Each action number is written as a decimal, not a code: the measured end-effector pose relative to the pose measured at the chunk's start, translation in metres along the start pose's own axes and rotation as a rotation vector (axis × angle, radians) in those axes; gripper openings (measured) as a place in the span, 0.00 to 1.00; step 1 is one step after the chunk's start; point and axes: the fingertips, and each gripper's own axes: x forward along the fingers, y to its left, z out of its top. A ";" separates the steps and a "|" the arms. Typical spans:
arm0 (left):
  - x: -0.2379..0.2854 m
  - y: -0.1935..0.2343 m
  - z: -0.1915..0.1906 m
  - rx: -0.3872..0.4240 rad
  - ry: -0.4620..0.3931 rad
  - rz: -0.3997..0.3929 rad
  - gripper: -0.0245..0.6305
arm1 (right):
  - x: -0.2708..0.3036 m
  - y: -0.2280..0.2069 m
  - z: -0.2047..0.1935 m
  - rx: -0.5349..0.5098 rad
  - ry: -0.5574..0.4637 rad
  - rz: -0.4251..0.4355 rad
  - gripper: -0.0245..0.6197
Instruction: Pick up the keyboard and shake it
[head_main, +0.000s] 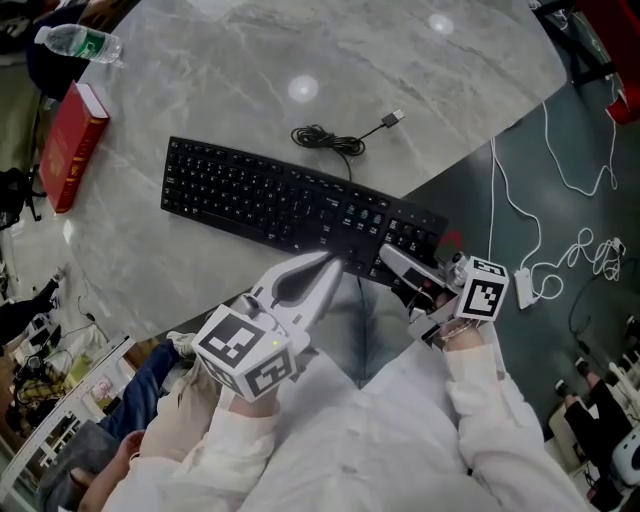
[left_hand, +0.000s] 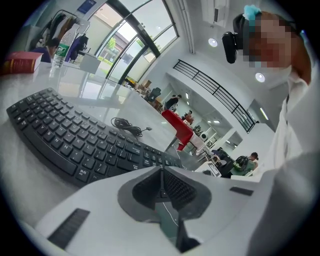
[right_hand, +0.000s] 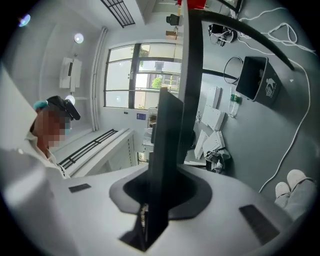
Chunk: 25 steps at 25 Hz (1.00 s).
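Note:
The black keyboard (head_main: 270, 195) lies on the marble table (head_main: 200, 70), its right end reaching past the table's edge. My right gripper (head_main: 405, 268) is shut on that right end; in the right gripper view the keyboard (right_hand: 170, 125) stands edge-on as a dark slab between the jaws of the right gripper (right_hand: 159, 192). My left gripper (head_main: 330, 265) is shut, its tip at the keyboard's front edge near the middle. In the left gripper view the pads of the left gripper (left_hand: 161, 176) meet with nothing between them, and the keyboard (left_hand: 75, 140) stretches away just beyond them.
The keyboard's coiled cable with its USB plug (head_main: 335, 135) lies behind it. A red book (head_main: 70, 145) and a water bottle (head_main: 80, 42) sit at the table's left. White cables (head_main: 560, 190) and a power adapter (head_main: 525, 288) lie on the dark floor at right.

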 end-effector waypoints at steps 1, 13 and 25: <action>-0.001 0.001 0.001 -0.004 -0.004 0.005 0.08 | 0.000 0.000 0.000 0.006 -0.003 0.012 0.18; -0.022 0.027 0.006 -0.052 -0.073 0.071 0.08 | 0.001 0.001 0.001 0.029 -0.014 0.097 0.17; -0.042 0.059 0.013 -0.083 -0.135 0.176 0.08 | 0.002 -0.001 0.004 0.039 -0.016 0.146 0.17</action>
